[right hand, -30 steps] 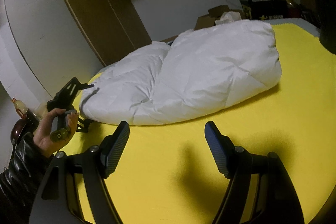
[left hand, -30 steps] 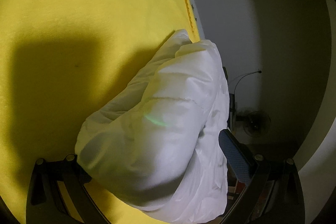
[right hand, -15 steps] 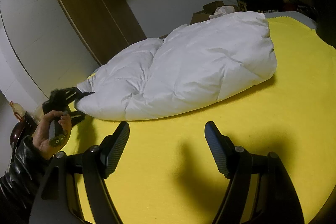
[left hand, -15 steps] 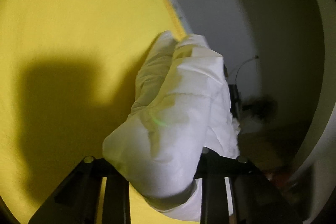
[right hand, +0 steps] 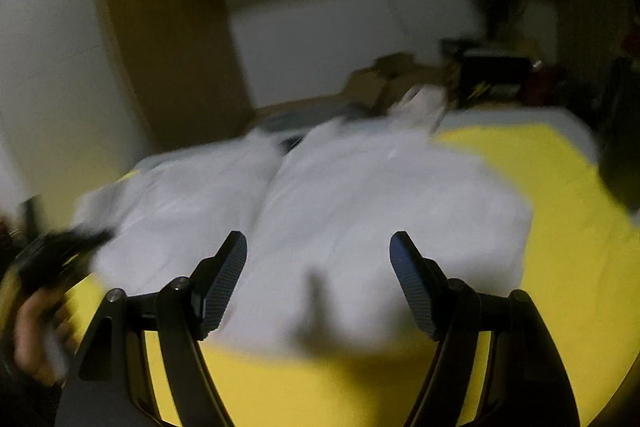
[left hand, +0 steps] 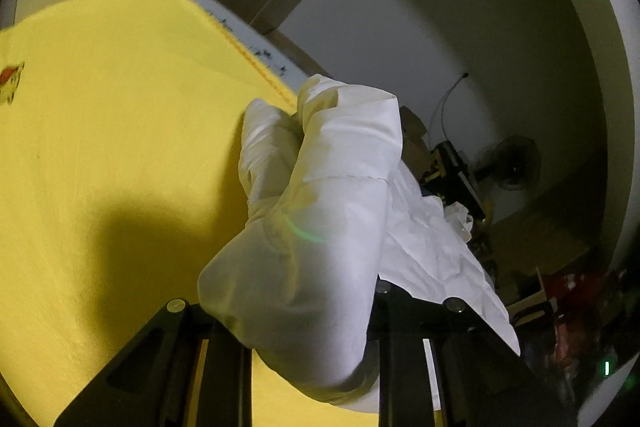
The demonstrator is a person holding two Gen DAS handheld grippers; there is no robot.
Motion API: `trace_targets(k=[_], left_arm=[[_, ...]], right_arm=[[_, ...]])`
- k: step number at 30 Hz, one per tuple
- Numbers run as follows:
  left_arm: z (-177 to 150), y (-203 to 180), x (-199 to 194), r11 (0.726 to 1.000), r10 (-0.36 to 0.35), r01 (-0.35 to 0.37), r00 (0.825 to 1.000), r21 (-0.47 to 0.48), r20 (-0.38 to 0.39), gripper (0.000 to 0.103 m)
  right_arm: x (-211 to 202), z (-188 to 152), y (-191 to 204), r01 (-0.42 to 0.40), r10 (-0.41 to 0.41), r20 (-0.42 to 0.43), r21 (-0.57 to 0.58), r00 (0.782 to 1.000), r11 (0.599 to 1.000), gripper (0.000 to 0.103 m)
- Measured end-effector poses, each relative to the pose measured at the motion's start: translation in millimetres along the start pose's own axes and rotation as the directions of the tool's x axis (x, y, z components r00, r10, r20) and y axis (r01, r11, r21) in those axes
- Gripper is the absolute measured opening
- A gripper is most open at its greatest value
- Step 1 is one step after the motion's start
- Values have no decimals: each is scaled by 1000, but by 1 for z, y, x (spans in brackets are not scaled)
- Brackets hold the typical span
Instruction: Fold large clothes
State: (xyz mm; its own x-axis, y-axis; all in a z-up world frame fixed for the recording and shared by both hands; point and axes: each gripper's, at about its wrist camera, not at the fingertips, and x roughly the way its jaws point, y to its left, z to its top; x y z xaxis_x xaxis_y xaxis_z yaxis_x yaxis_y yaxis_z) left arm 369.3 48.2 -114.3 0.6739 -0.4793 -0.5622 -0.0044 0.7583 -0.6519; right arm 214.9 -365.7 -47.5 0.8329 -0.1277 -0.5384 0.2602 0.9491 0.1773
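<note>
A white puffy down jacket (right hand: 360,203) lies on a yellow sheet (right hand: 560,227) on the bed. In the left wrist view my left gripper (left hand: 296,311) is shut on one end of the white jacket (left hand: 316,219), which bulges out between the fingers and hides their tips. In the right wrist view, which is blurred, my right gripper (right hand: 318,275) is open and empty, low over the jacket's near edge. The left gripper (right hand: 52,259) and the hand holding it show at the left edge there.
A brown wardrobe (right hand: 168,47) and white wall stand behind the bed. Cardboard boxes (right hand: 384,79), a black box and a fan (left hand: 512,167) crowd the floor past the bed's far edge. The yellow sheet (left hand: 100,147) spreads left of the jacket.
My left gripper closed on the jacket's end and tilted up and pulled it. My right gripper moved forward fast toward the jacket, staying open.
</note>
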Motion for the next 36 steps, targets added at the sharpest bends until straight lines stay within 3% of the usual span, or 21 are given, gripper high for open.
trace_targets(k=[4, 6, 9, 11, 14, 17, 20, 25, 29, 36], left_arm=[[-1, -17, -4, 998, 17, -18, 1000, 64, 24, 19], [-2, -26, -7, 995, 18, -22, 999, 102, 40, 19], [0, -41, -9, 984, 23, -36, 997, 174, 73, 19], [-1, -52, -14, 975, 28, -46, 996, 215, 86, 19], [-7, -73, -20, 957, 35, -66, 993, 283, 112, 19], [-15, -95, -28, 931, 34, -86, 988, 356, 149, 19], [-23, -121, -34, 895, 30, -106, 983, 433, 179, 19], [-29, -170, -28, 833, 15, -127, 978, 539, 209, 19], [-45, -220, -25, 791, -19, -101, 982, 604, 189, 19], [-89, -305, 11, 731, -64, -7, 995, 682, 79, 19]], right_arm=[[59, 17, -16, -60, 60, 20, 14, 998, 998, 74], [88, 12, -19, -136, 138, -45, 34, 989, 990, 74], [138, -11, -30, -64, 81, -208, 88, 975, 994, 74], [143, -18, -26, -52, 60, -209, 44, 976, 998, 75], [130, -14, -31, -90, 106, -211, 85, 972, 992, 75], [86, -8, -60, -188, 209, -68, 241, 975, 952, 76], [42, -8, -93, -190, 193, 19, 296, 981, 936, 79], [7, -16, -142, -188, 174, 70, 356, 982, 915, 79], [-13, -31, -173, -171, 136, 114, 404, 984, 899, 79], [-12, -56, -229, -218, 141, 182, 530, 973, 820, 79]])
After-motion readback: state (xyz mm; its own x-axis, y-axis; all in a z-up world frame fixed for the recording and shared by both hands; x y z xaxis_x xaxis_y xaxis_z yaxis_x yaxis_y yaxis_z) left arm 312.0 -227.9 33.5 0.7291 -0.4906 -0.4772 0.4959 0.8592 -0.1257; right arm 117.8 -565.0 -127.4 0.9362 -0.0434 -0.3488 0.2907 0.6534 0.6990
